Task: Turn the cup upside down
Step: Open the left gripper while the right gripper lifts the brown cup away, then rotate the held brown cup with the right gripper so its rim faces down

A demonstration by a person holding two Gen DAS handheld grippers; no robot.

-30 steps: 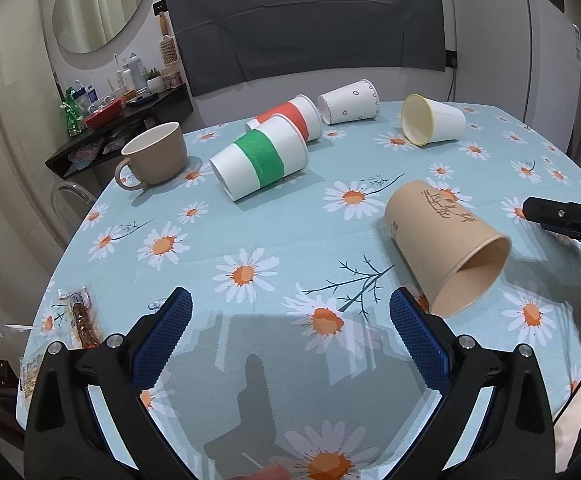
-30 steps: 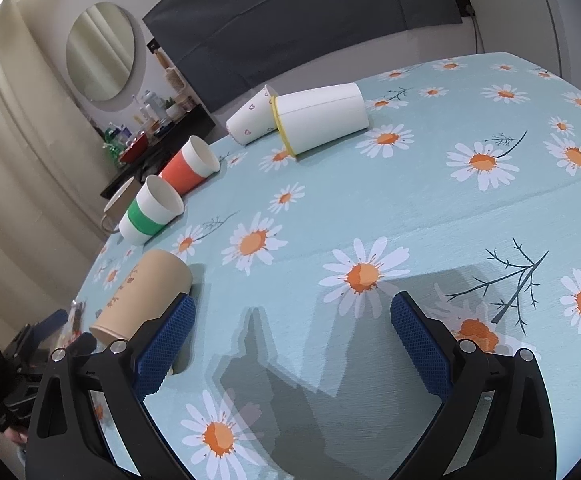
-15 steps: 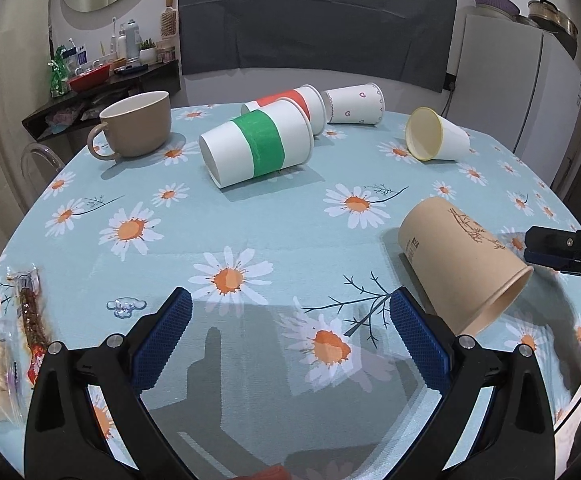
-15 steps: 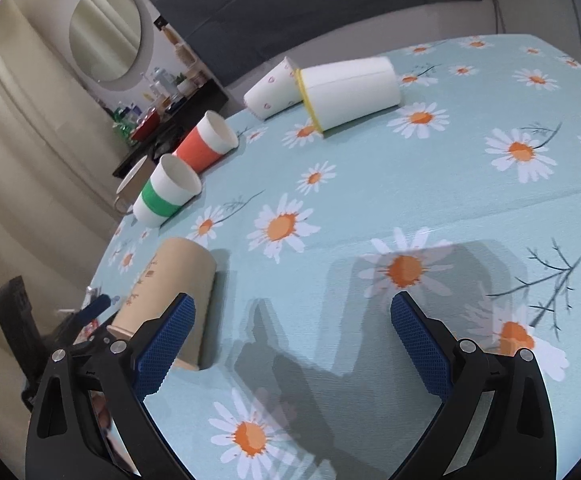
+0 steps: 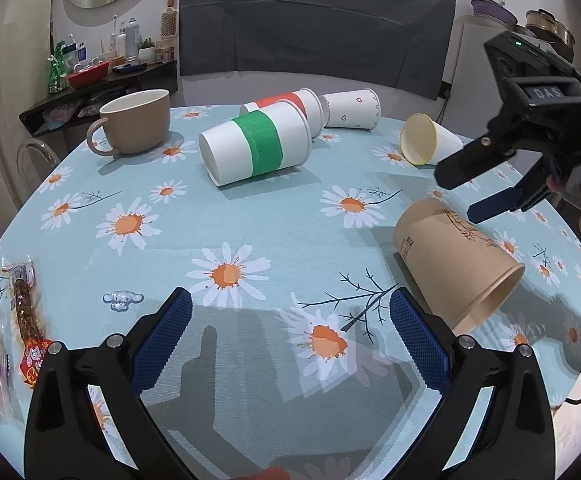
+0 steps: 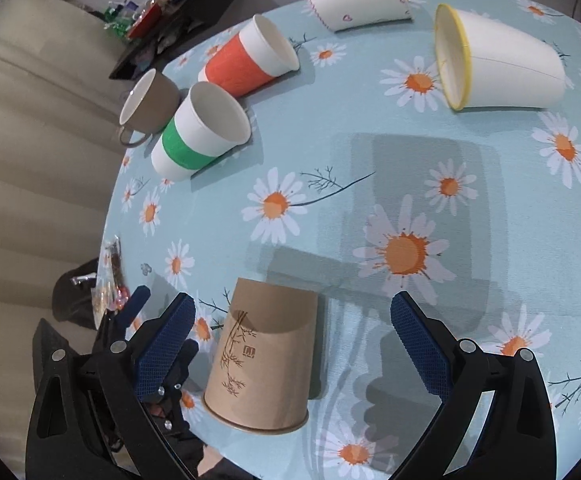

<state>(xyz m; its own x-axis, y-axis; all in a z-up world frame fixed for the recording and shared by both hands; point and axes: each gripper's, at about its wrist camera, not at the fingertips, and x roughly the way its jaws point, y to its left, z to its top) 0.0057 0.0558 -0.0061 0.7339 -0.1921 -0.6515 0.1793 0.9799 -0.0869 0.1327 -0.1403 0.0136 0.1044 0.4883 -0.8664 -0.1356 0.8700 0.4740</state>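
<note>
A brown paper cup (image 5: 456, 264) with a bamboo print lies on its side on the daisy tablecloth, mouth toward the near right. In the right wrist view the same cup (image 6: 264, 356) lies between the open fingers, nearer the left one. My right gripper (image 6: 290, 344) is open above it; it also shows in the left wrist view (image 5: 470, 192), over the cup's base. My left gripper (image 5: 290, 332) is open and empty, low over the cloth, left of the cup.
A green-banded cup (image 5: 256, 144), a red-banded cup (image 5: 290, 106), a heart-print cup (image 5: 352, 108) and a yellow-rimmed cup (image 5: 426, 140) lie on their sides further back. A brown mug (image 5: 136, 122) stands upright at the back left. Snack packets (image 5: 22, 320) lie at the left edge.
My right gripper has lifted and swung over the brown cup, which now lies between its fingers. My left gripper has tilted up slightly. The cups have not moved.
</note>
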